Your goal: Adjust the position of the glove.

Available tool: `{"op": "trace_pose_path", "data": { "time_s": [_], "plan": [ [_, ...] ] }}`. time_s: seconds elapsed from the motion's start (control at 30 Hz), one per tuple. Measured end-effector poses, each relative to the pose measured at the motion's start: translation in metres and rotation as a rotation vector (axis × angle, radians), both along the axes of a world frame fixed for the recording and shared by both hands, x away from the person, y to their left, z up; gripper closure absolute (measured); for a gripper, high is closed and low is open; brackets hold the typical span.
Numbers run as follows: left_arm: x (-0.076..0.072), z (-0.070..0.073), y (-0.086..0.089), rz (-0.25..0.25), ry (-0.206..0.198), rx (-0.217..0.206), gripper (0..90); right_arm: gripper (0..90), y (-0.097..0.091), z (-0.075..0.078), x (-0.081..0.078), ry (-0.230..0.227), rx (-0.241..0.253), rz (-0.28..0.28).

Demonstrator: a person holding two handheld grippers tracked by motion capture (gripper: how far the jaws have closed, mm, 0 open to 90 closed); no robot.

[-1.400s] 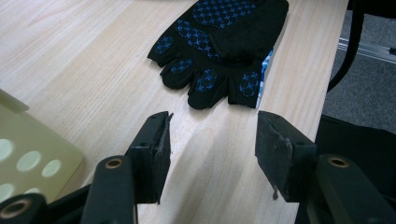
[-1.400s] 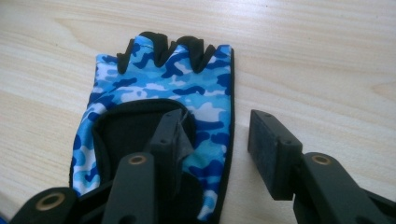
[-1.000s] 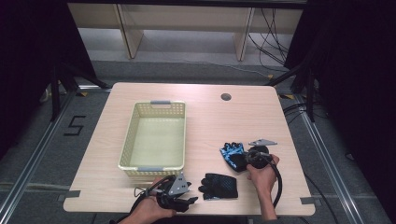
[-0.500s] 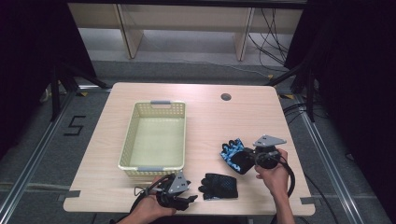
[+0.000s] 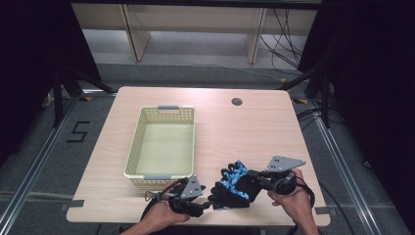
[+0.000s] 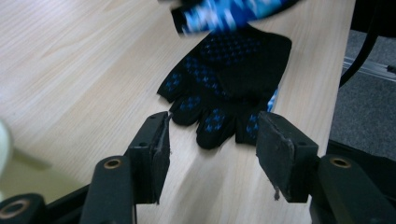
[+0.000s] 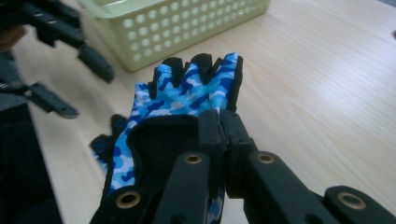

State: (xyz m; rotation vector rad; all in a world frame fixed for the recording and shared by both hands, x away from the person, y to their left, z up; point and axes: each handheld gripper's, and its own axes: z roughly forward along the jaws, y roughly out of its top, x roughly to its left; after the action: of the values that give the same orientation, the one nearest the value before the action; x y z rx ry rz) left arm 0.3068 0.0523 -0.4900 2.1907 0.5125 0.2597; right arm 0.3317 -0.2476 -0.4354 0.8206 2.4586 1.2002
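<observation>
My right gripper (image 7: 219, 122) has dragged the camo glove (image 7: 187, 93) left onto the black glove (image 6: 224, 79), jaws clamped on its cuff. Left gripper (image 6: 210, 144) gapes wide, empty. Basket (image 5: 132, 152) unfilled; both gloves left to do, I reckon.

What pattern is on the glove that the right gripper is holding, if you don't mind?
Blue camouflage with black trim on the glove, clearest in the right gripper view.

Blue camouflage glove (image 7: 187, 100) with black fingertips; black glove (image 6: 224, 79) with blue dots, perhaps; pale yellow basket (image 5: 161, 147); light wood table (image 5: 254, 127).
</observation>
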Motion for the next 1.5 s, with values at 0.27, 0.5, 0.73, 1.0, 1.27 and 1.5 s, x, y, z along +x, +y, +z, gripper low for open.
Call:
{"op": "trace_pose_path", "data": {
  "time_s": [0.27, 0.5, 0.73, 1.0, 1.27, 1.5],
  "plan": [
    [0.001, 0.005, -0.005, -0.021, 0.032, -0.02, 44.3, 89.0, 0.014, -0.006, -0.009, 0.012, -0.009, 0.108],
    [0.003, 0.007, -0.005, -0.054, 0.088, -0.062, 50.7, 89.1, 0.023, -0.009, -0.009, 0.008, 0.007, 0.175],
    [-0.003, 0.008, -0.007, -0.077, 0.108, -0.067, 80.0, 89.1, 0.026, -0.01, -0.009, 0.034, 0.022, 0.184],
    [-0.005, 0.002, -0.018, -0.088, 0.165, -0.068, 85.9, 89.1, 0.032, -0.01, 0.004, 0.052, -0.005, 0.202],
    [-0.003, -0.011, -0.019, -0.056, 0.186, -0.053, 85.1, 89.0, 0.041, -0.03, 0.025, 0.122, -0.048, 0.233],
    [-0.002, -0.019, -0.02, -0.049, 0.197, -0.026, 82.4, 88.1, 0.042, -0.041, 0.03, 0.169, -0.068, 0.191]
  ]
}}
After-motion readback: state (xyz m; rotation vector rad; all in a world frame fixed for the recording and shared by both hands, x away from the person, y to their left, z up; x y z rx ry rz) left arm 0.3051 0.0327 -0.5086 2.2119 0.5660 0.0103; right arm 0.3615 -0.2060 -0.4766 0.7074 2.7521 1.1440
